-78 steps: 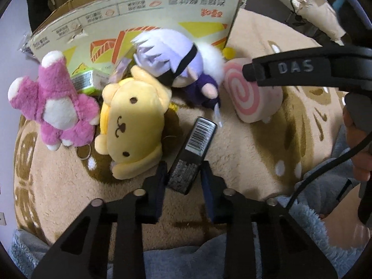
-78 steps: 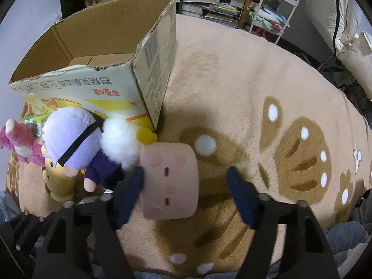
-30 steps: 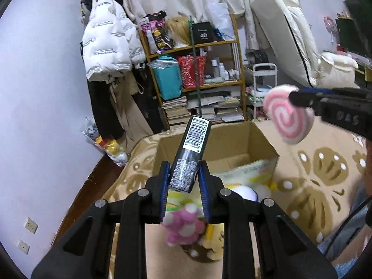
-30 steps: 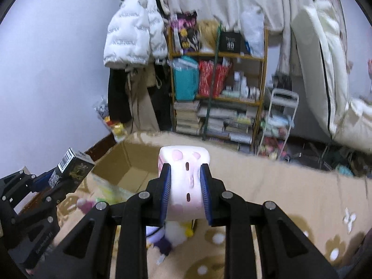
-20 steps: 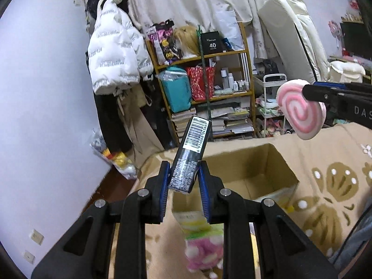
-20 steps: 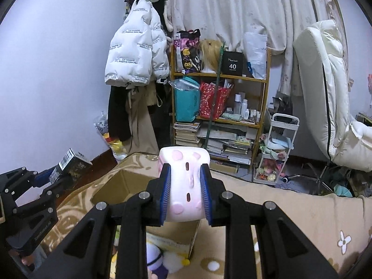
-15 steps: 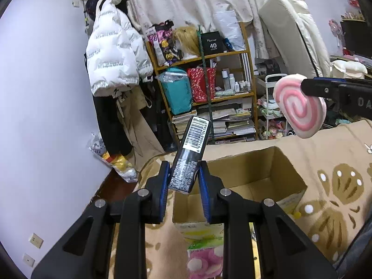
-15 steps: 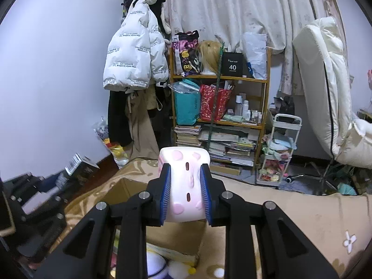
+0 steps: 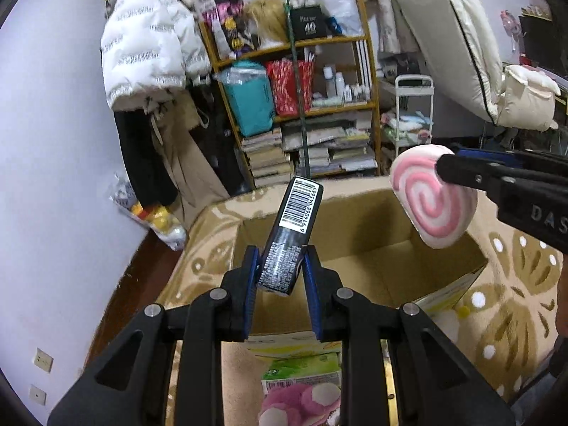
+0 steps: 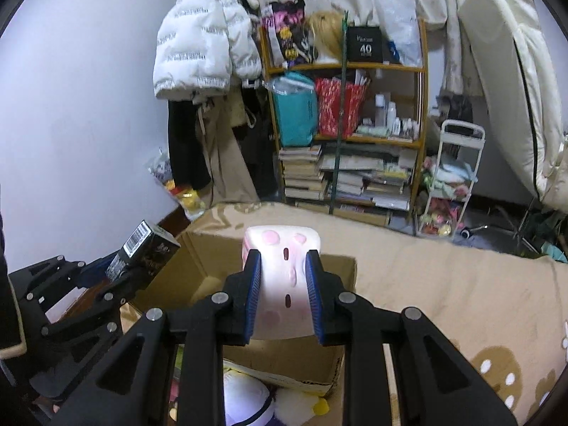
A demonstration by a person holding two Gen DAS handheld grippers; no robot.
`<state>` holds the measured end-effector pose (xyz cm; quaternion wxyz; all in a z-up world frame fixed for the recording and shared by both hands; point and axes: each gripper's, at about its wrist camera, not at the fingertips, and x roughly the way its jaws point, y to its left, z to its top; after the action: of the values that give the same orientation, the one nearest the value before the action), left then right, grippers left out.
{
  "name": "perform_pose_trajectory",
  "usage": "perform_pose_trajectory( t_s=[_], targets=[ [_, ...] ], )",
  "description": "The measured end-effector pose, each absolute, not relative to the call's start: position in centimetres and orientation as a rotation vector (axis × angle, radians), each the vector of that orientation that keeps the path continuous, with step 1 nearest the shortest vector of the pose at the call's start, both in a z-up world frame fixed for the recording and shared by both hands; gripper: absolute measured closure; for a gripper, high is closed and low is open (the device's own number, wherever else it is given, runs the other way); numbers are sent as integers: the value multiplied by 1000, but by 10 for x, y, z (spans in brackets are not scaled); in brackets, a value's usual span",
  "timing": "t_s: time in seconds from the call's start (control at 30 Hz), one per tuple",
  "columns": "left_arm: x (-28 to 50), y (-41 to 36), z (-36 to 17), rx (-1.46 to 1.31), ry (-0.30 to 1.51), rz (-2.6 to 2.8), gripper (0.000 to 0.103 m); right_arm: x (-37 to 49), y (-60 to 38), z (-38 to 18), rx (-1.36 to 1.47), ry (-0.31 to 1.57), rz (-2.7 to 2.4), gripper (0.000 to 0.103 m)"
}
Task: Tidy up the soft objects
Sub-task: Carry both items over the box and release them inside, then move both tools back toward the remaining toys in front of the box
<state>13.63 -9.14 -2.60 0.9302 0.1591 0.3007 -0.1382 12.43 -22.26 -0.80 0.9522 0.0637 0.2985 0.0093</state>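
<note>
The left gripper (image 9: pixel 280 273) pinches a black barcode box (image 9: pixel 289 234) between its blue pads, holding it tilted in the air above the near-left part of the open cardboard box (image 9: pixel 358 248). The right gripper (image 10: pixel 283 284) is pressed onto a pink swirl roll plush (image 10: pixel 282 269), which bulges past both pads and hangs over the carton's right rim; from the left wrist view its spiral face (image 9: pixel 431 200) shows just above the far-right wall. The carton's mouth gapes wide, its bare brown inside visible between the two held things. Just outside its near wall lie a pink plush (image 9: pixel 301 403) and a purple-haired doll (image 10: pixel 245 401) on the beige patterned rug (image 10: pixel 443 305). Beyond the carton's far edge stands a crowded bookshelf (image 10: pixel 348 135).
</note>
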Motion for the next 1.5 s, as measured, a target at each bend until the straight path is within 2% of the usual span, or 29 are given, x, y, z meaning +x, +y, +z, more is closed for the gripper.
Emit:
perform_pose_trajectory(
  t_s=[0.53,0.67,0.77,0.87,0.97,1.0,1.03,1.1,1.13,1.23,1.3,1.43,1.5],
  targets=[
    [155,-77,-50,281,748,-264,76,133,-221,-36,150,694,58,72],
    [150,-77,-44,299,737,-238,75,125,-222,-33,169,695,48,62],
    [142,-76,-38,302,722,-231,70,117,-223,-31,170,693,45,59],
    [137,-71,-33,289,726,-214,70,108,-224,-26,194,687,49,50],
    [131,-63,-30,256,744,-214,69,99,-223,-21,205,679,52,48],
    [128,-60,-28,244,751,-214,69,95,-222,-19,203,677,53,44],
    [126,-58,-26,237,754,-213,67,92,-221,-17,201,673,51,41],
    [120,-51,-22,227,747,-201,54,85,-218,-13,194,662,44,28],
    [117,-49,-20,225,737,-194,46,82,-217,-11,194,658,44,26],
    [106,-44,-14,229,717,-185,41,73,-214,-6,198,650,40,21],
    [99,-40,-11,216,715,-187,33,68,-211,-4,193,645,36,13],
    [86,-31,-7,201,714,-165,13,61,-207,-3,178,648,35,12],
    [81,-30,-6,210,710,-160,10,58,-205,-5,171,656,23,4]
  ],
)
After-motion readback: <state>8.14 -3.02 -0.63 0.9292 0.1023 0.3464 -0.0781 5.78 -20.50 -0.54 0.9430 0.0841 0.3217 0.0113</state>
